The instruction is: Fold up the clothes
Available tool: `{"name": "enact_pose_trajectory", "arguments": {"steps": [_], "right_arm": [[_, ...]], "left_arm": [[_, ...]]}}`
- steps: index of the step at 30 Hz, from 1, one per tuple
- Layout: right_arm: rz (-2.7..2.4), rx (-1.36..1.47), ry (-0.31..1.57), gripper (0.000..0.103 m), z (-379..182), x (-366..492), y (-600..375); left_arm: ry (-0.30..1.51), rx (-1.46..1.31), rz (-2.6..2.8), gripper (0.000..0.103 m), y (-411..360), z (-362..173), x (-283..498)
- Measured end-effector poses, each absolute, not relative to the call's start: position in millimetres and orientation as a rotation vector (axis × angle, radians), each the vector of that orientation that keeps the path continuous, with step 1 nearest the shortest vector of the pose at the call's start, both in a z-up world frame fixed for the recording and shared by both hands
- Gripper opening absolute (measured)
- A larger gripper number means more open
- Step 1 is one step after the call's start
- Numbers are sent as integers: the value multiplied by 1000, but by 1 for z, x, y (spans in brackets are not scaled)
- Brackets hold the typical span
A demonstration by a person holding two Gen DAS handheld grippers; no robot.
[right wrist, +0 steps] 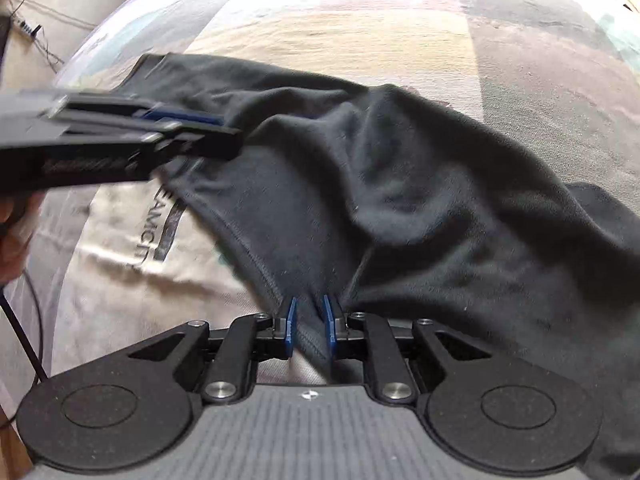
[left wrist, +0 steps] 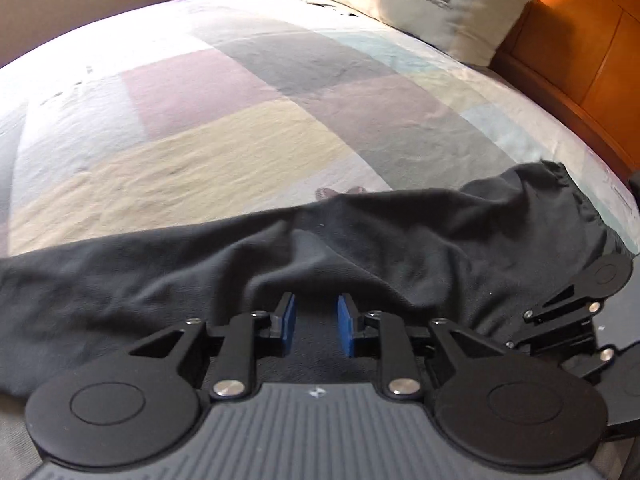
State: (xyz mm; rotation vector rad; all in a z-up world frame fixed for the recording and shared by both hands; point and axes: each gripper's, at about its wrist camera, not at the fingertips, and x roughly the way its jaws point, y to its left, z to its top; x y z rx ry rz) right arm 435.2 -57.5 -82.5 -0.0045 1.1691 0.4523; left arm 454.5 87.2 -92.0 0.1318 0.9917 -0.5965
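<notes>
I have the dark garment (left wrist: pixel 360 240) bunched in a long rumpled band across the near edge of the bed (left wrist: pixel 200 120), no neat fold showing. My right gripper (right wrist: pixel 310 322) pinches a seamed edge, while my left gripper (left wrist: pixel 316 322) sits spread over the cloth (gripping nothing I can see), so most folding looks still to do.

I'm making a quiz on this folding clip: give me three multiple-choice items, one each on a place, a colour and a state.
1. Where does the dark garment lie?
A. on a patchwork bedspread
B. on a chair
C. in a basket

2. What colour are the gripper pads?
A. red
B. blue
C. white

3. What is the right gripper doing?
A. hanging open over the floor
B. pinching the garment's edge
C. holding a pillow

Answers: 1 A, cloth spreads across the coloured patches; 2 B, both pads show blue; 3 B, fabric runs between its nearly closed pads.
</notes>
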Motion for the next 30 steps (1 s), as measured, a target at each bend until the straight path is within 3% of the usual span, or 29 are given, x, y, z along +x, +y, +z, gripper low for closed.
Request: {"name": "enact_pose_trajectory", "arguments": {"steps": [3,7,13,18,21,26,30], "right_arm": [[429,5,1163,17,-76,428,-64],[269,14,1177,27,-82,431,-84],[321,124,1266,32,-85,398,-93],[311,265,1277,33,-53,423,-133],[265,204,1221,44,-40,441,-169],[170,99,1165,53,-54,463,-224],[153,59,1125,58,-80,483,-225]], "left_arm": [[1005,206,-634,23,74,-107,445],[1047,202,-587,23,87,-105,416],[1189,279,-523,24,94,-90,395],[1129,289,-504,24,87,-65,414],[1061,277,-513,29,68,-59,433],[920,271,-557,32,30,-66,458],[956,276,-485,37,17,-99,479]]}}
